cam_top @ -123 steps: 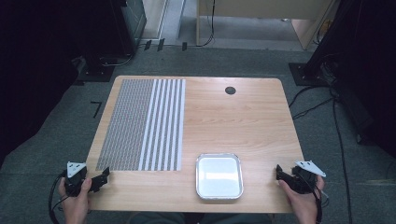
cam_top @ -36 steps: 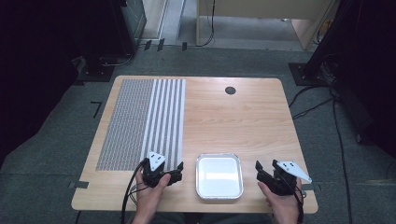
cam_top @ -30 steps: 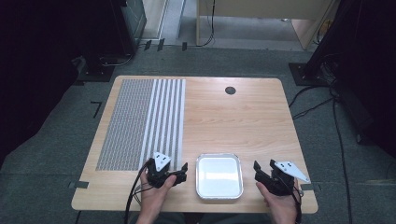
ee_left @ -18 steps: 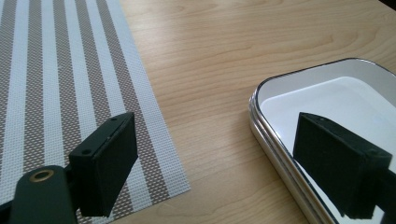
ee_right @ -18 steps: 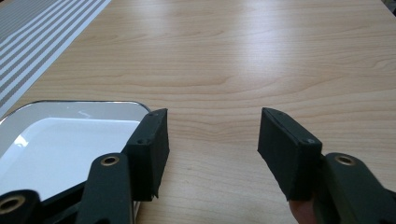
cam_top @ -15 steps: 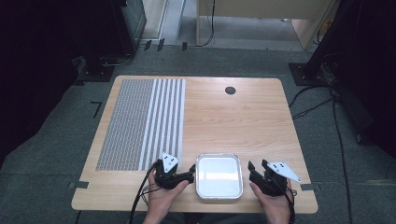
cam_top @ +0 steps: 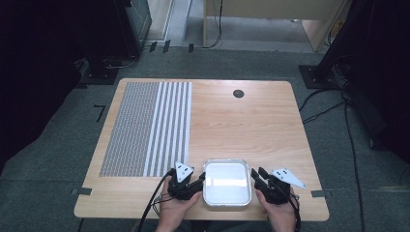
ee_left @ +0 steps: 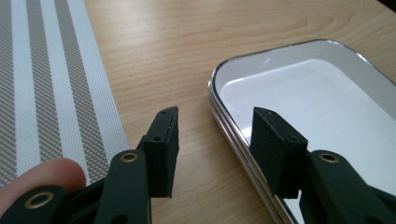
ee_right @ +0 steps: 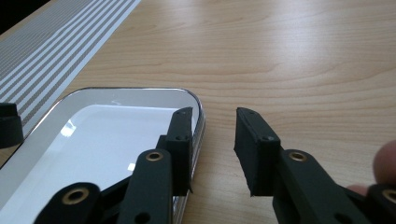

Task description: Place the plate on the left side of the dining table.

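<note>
Grippers (cam_top: pixel 200 179) closed in on glossy tray (cam_top: pixel 227 199)

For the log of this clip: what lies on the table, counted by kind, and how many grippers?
White rectangular metal-rimmed tray: 1
Grey-and-white striped woven placemat: 1
Black two-jaw grippers: 2, left gripper and right gripper, both open astride the tray's rim
Total: 4

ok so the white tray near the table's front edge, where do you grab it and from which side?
Take the tray by its raised metal rim, one short side each, coming in from left and right. It lies flat with low walls, so the rim is probably the only graspable part. The left gripper and right gripper are open, each straddling that rim.
</note>
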### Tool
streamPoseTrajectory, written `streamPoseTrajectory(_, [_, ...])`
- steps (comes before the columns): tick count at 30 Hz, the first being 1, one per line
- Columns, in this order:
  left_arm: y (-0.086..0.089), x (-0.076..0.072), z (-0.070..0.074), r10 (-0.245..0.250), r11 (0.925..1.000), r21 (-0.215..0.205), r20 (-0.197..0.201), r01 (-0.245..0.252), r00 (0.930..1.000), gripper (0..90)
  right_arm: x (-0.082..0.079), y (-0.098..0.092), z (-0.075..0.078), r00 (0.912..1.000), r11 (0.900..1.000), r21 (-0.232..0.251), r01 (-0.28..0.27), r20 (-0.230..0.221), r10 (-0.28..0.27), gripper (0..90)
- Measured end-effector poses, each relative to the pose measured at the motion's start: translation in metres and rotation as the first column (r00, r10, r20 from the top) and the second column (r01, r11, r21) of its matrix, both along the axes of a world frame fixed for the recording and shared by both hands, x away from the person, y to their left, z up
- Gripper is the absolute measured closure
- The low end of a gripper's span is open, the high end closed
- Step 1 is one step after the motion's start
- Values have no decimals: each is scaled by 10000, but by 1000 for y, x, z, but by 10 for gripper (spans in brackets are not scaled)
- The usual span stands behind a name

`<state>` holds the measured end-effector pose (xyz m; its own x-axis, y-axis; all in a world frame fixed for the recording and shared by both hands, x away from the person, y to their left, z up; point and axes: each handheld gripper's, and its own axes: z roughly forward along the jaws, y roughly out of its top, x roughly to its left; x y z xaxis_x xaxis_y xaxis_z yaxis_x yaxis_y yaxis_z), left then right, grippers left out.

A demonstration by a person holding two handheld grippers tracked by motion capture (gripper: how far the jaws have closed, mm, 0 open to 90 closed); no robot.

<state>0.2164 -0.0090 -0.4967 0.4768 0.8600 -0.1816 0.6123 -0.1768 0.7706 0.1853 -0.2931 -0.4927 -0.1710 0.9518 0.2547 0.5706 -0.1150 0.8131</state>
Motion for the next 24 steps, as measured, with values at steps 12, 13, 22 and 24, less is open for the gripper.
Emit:
streamPoseTrajectory(12, [-8,-5,-2,-418,9991,-15,-71,418,9991,746,4,0,-7,9957,9919,1272,-39,-909,156,830])
streamPoseTrajectory(13, [-8,-5,-2,-474,9989,-17,-70,474,9989,754,4,0,-7,9952,9917,1286,7,-968,118,830])
streamPoseTrajectory(22, [-11,-7,-5,-671,9976,159,-37,671,9977,775,7,9,-12,9913,9952,981,-66,-1303,195,852])
streamPoseTrajectory(24, [-12,-8,-5,-642,9976,254,71,641,9979,775,6,11,-12,9910,9958,912,72,-1341,51,850])
